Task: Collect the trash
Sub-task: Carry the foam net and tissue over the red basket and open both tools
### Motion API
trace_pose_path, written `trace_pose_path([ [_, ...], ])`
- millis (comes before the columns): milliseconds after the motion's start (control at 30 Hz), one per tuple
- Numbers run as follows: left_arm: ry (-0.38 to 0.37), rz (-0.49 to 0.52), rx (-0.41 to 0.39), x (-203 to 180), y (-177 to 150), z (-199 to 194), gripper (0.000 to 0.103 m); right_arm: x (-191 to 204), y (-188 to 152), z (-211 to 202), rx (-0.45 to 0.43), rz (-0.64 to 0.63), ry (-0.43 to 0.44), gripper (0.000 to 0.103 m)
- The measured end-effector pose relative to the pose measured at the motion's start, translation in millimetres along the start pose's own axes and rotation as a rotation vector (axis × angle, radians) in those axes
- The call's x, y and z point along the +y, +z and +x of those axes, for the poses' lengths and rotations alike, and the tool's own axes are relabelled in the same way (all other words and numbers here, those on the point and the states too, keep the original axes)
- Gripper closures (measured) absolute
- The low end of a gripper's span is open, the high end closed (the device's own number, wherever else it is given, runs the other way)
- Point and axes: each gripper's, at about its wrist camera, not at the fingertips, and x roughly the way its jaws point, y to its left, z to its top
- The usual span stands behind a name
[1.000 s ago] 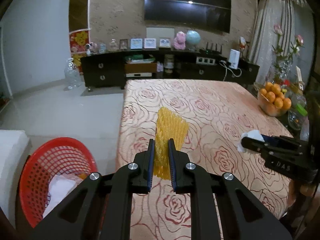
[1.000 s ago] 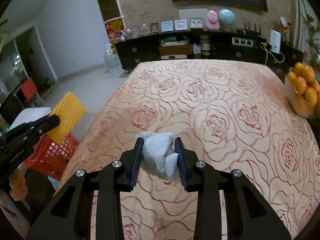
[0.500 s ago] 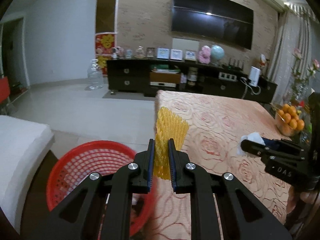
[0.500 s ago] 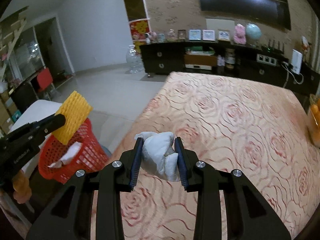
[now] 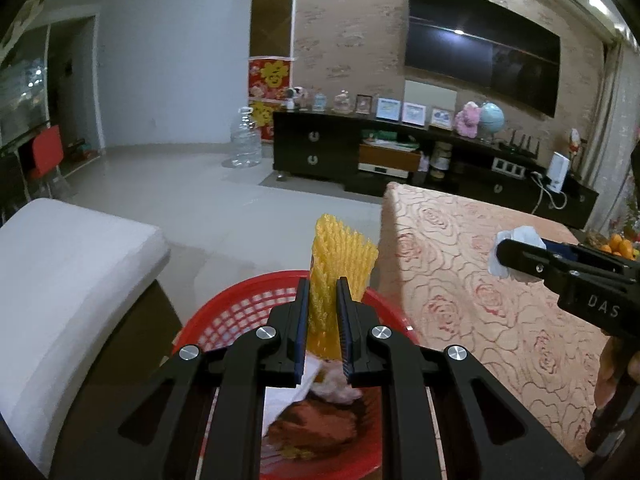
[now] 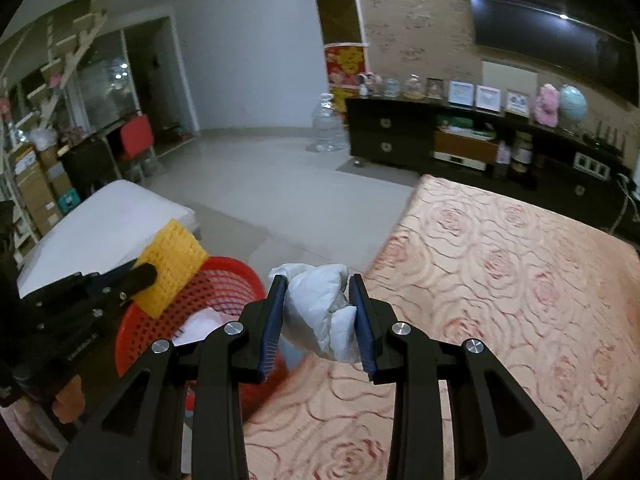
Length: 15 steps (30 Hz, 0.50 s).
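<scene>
Left wrist view shows the left gripper [image 5: 323, 312] with its fingers pinching a yellow foam net sleeve [image 5: 340, 264] near its lower half, the sleeve standing upright above the rim of the red basket [image 5: 224, 316], which sits on the floor just beside the tabletop [image 5: 480, 280] with its rose-patterned cloth. Paper and other scraps already lie inside the basket. That foam net looks very light and springy; it gives under the fingers, so a mid-body pinch like this one holds it well, and it should fall freely once released, though a piece so light may drift or catch on a finger pad. Right wrist view shows the right gripper [image 6: 320, 312] with its fingers squeezing a crumpled white tissue wad [image 6: 324, 308], held in the air over the tabletop's edge, near the basket but not yet above it. The wad is soft, light and compressible, nothing fragile; gripped across its bulk it seems secure, but loose folds hang below the fingers and might snag on the basket's mesh.
</scene>
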Motion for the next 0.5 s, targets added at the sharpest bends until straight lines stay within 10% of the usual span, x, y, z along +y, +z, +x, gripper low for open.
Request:
trace_pose_path([
  [500, 0.054, -0.012, 0.030, 18.9, -5.4, 5.5, 0.090, 30.6, 0.6, 28.4, 0.046, -0.005, 0.102, 0.071],
])
